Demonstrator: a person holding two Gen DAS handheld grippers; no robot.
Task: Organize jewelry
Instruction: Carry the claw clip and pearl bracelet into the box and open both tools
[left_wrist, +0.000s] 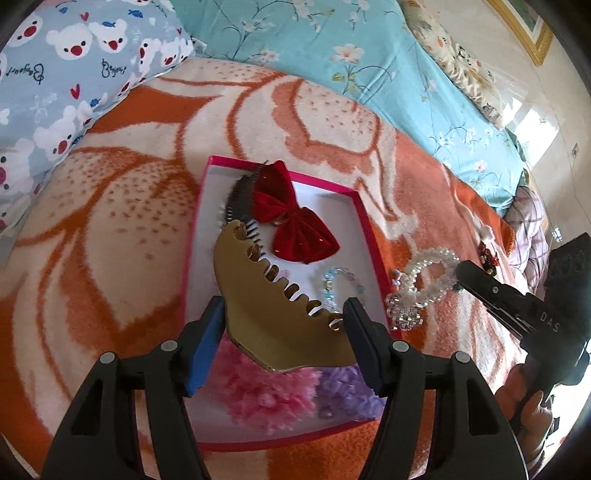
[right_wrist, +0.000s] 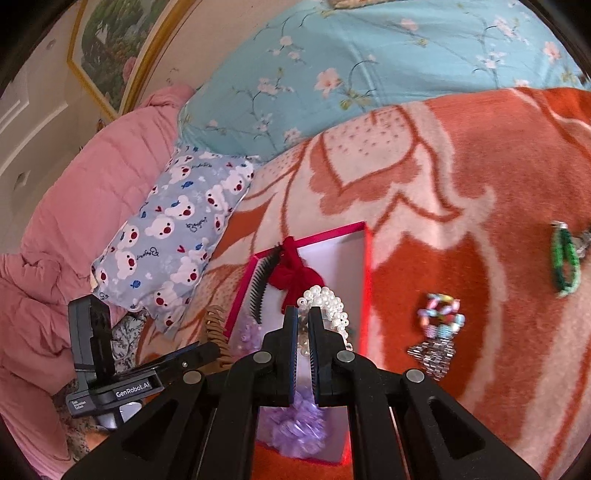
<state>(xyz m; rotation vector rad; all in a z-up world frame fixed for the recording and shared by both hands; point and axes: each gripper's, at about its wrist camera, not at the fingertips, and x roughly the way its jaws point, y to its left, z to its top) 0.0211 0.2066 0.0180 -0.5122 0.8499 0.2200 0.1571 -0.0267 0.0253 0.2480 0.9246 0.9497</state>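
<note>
My left gripper (left_wrist: 284, 314) is shut on a tan hair claw clip (left_wrist: 273, 306) and holds it over the near half of a pink-rimmed white box (left_wrist: 364, 221). In the box lie a red velvet bow (left_wrist: 291, 218), a black comb (left_wrist: 236, 194), a pale blue bead bracelet (left_wrist: 332, 284), a pink scrunchie (left_wrist: 266, 395) and a purple scrunchie (left_wrist: 351, 391). My right gripper (right_wrist: 303, 314) is shut on a white pearl beaded piece (right_wrist: 328, 306) above the box (right_wrist: 367, 258). In the left wrist view the right gripper (left_wrist: 461, 271) holds that piece (left_wrist: 421, 284) at the box's right edge.
On the orange and cream blanket (right_wrist: 461, 184) to the right lie a multicoloured bead bracelet (right_wrist: 441, 314), a silver beaded piece (right_wrist: 432, 354) and a green bracelet (right_wrist: 563, 258). A bear-print pillow (right_wrist: 173, 229) and a blue floral quilt (right_wrist: 369, 62) lie behind.
</note>
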